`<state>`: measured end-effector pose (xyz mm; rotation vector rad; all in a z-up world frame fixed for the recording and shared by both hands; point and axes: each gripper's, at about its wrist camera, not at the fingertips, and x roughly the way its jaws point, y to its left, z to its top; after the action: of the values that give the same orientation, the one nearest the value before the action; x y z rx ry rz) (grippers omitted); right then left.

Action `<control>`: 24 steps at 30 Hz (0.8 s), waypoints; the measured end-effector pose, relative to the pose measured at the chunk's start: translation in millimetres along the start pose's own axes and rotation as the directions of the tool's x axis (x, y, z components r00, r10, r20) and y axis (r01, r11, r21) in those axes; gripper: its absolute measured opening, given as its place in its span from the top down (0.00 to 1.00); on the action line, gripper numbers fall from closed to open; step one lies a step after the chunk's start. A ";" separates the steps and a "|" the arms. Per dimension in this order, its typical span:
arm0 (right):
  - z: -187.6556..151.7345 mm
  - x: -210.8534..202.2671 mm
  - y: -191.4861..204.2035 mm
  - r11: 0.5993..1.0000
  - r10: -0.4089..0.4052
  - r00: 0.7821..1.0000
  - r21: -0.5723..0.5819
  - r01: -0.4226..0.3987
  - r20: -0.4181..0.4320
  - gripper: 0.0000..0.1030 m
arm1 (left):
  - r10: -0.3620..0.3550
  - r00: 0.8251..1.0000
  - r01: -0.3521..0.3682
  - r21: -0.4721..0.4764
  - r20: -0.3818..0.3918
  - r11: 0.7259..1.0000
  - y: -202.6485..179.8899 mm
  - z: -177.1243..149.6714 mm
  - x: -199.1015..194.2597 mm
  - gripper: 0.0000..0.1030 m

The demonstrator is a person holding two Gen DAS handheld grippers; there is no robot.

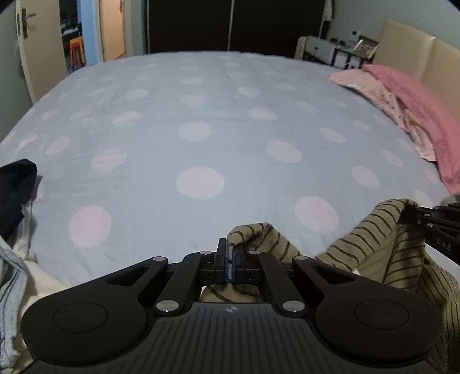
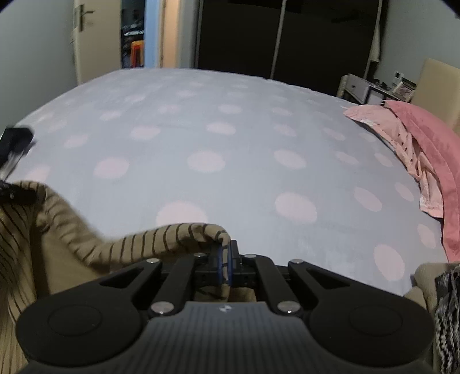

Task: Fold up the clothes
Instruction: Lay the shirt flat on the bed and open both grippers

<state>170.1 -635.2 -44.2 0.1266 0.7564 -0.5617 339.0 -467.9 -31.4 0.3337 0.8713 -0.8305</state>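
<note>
The left hand-held gripper [image 1: 230, 256] pinches an edge of the tan striped garment [image 1: 382, 238], and the right hand-held gripper [image 2: 225, 259] is clamped on another edge, so the cloth hangs between them over the near side of the polka-dot bed [image 1: 201, 115]. Pink clothes [image 1: 402, 95] lie far right.

Both cameras sat low at the near edge of the bed [image 1: 201, 115], each just behind its own gripper, looking down and forward across the spotted sheet toward the dark wardrobe [image 1: 230, 26] at the far wall. The left gripper [image 1: 229, 259] filled the bottom of its view; the right gripper [image 2: 227, 260] did the same in its own. Both views shared the sheet, the open door [image 2: 95, 37] far left, the pink clothes [image 2: 425, 143] far right, and the striped garment [image 1: 382, 244] strung between them.
</note>
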 end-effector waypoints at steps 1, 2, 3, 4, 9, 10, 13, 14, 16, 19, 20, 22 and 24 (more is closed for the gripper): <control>3.3 4.6 1.4 1.000 -0.007 1.000 0.005 0.007 -0.008 0.97 | 0.010 1.000 -0.010 -0.001 -0.011 1.000 -1.7 1.5 7.8 0.99; 5.1 8.9 3.0 1.000 -0.011 1.000 0.008 0.011 -0.015 0.97 | 0.017 1.000 -0.017 -0.006 -0.024 1.000 -2.3 1.3 14.3 0.99; 5.5 13.3 4.5 1.000 -0.011 1.000 0.011 0.011 -0.025 0.97 | 0.021 0.999 -0.022 -0.015 -0.039 1.000 -2.9 -0.2 21.8 0.99; 4.4 17.5 5.6 1.000 -0.010 0.999 0.013 0.011 -0.039 0.96 | 0.018 0.998 -0.019 -0.026 -0.052 0.999 -2.7 -3.8 26.8 0.99; -6.7 25.8 3.1 1.000 0.000 0.997 0.029 0.002 -0.081 0.84 | 0.022 0.998 -0.024 -0.042 -0.052 0.999 4.7 -15.1 29.0 0.84; -7.9 24.3 0.2 0.999 0.004 0.997 0.039 -0.001 -0.080 0.78 | 0.028 0.999 -0.029 -0.034 -0.038 0.999 5.6 -16.2 24.9 0.74; -8.0 12.2 -15.8 0.992 0.037 0.997 0.122 -0.029 -0.062 0.61 | 0.044 0.999 -0.043 -0.043 0.020 0.998 16.7 -17.2 1.9 0.52; -7.7 7.2 -22.4 0.987 0.047 0.997 0.156 -0.037 -0.056 0.57 | 0.054 0.998 -0.052 -0.056 0.033 0.997 22.0 -16.6 -7.6 0.52; -7.9 -8.4 -36.0 0.978 0.039 0.998 0.208 -0.029 -0.042 0.56 | 0.068 0.996 -0.064 -0.072 0.053 0.995 32.2 -16.3 -28.1 0.52; -11.2 -37.3 -56.0 0.972 0.010 1.000 0.234 -0.004 -0.027 0.56 | 0.100 0.992 -0.097 -0.034 0.080 0.995 44.8 -25.7 -64.2 0.52; -15.7 -48.6 -63.7 0.974 0.007 0.999 0.226 0.000 -0.031 0.56 | 0.114 0.989 -0.113 -0.014 0.092 0.994 48.7 -30.3 -76.8 0.52; -25.7 -71.5 -79.7 0.978 0.001 0.999 0.208 0.008 -0.042 0.56 | 0.141 0.983 -0.145 0.026 0.115 0.989 56.4 -39.4 -102.0 0.52; -41.1 -94.9 -97.2 0.980 -0.026 0.998 0.194 0.037 -0.059 0.55 | 0.157 0.981 -0.160 0.017 0.112 0.987 65.6 -51.7 -123.1 0.52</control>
<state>37.9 -663.5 -0.9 0.3132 0.7584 -0.6647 315.8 -333.8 28.9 0.3712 0.7221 -0.7062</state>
